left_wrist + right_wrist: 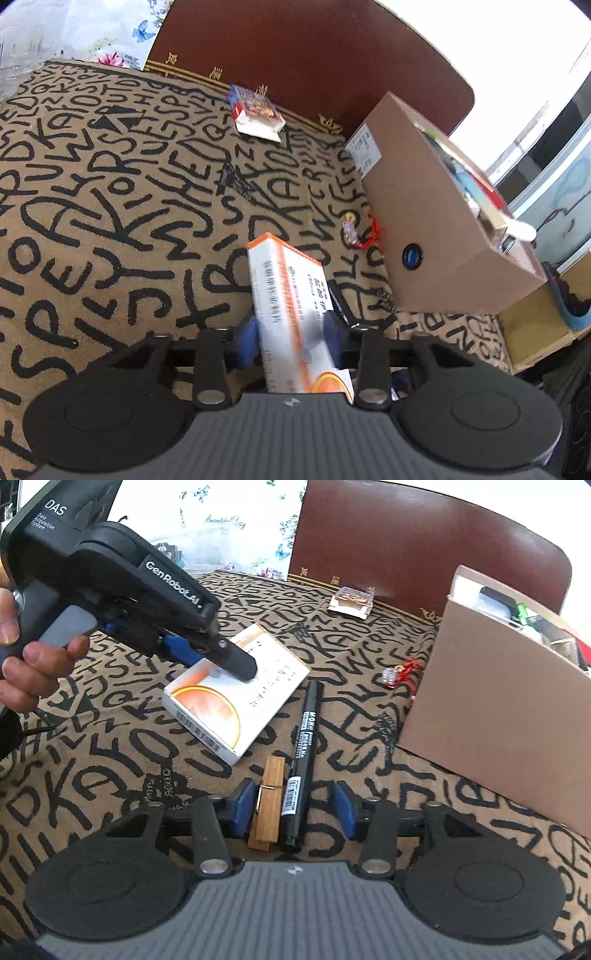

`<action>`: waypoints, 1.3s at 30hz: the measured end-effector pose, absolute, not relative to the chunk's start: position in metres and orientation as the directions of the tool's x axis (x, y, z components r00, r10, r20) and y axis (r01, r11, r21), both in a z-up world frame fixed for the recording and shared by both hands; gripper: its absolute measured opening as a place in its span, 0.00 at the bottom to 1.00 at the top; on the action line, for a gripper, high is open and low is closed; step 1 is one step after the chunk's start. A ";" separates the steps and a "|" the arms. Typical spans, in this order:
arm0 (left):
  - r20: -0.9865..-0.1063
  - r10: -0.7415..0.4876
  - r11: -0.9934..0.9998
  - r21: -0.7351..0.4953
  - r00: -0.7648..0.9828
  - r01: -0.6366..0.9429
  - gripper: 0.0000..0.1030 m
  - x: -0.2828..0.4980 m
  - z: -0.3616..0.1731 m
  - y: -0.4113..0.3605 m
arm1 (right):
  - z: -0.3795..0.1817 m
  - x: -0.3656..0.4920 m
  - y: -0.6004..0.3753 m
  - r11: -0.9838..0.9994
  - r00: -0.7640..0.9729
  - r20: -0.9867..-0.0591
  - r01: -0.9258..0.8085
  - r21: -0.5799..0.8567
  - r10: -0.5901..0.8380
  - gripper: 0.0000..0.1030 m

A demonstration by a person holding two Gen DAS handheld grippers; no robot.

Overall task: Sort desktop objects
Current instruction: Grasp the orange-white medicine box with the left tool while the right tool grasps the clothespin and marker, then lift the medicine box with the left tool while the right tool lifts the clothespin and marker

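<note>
My left gripper [290, 332] is shut on a white and orange medicine box [291, 306], which it holds tilted just above the tablecloth. The same box [236, 694] and the left gripper [221, 661] show in the right wrist view at left of centre. My right gripper [295, 806] is open low over the cloth, with a wooden clothespin [267, 803] and a black marker pen [301, 760] lying between its fingers. A brown cardboard box [436, 225] with several items inside stands at the right; it also shows in the right wrist view [502, 716].
A small packet [256, 112] lies at the far edge of the lettered tablecloth [110, 184]. A red-corded charm [360, 230] lies beside the cardboard box. A dark red chair back [406, 554] stands behind the table. The table's right edge is close behind the box.
</note>
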State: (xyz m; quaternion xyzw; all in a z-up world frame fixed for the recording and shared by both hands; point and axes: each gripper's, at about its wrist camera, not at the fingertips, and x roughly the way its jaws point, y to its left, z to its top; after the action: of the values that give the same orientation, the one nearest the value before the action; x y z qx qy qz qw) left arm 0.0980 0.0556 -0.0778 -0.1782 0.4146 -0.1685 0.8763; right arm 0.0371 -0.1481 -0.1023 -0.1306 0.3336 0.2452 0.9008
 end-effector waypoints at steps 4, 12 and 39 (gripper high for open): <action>-0.678 -0.438 0.885 -0.441 0.590 0.150 0.45 0.098 -0.085 0.048 | -0.103 0.037 -0.147 0.835 0.645 -0.666 -0.547 -0.061 0.375 0.31; -0.650 -0.437 0.880 -0.453 0.621 0.145 0.27 0.081 -0.070 0.052 | -0.096 0.029 -0.155 0.852 0.658 -0.652 -0.523 -0.034 0.378 0.26; -0.700 -0.454 0.889 -0.397 0.552 0.228 0.18 0.080 -0.080 0.014 | -0.106 0.043 -0.164 0.879 0.648 -0.651 -0.474 0.062 0.395 0.13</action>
State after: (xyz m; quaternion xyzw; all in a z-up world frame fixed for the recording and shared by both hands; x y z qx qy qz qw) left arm 0.0795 0.0143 -0.0801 -0.1310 0.4311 -0.1957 0.8711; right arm 0.0432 -0.1644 -0.1063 -0.0569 0.3442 0.2398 0.9060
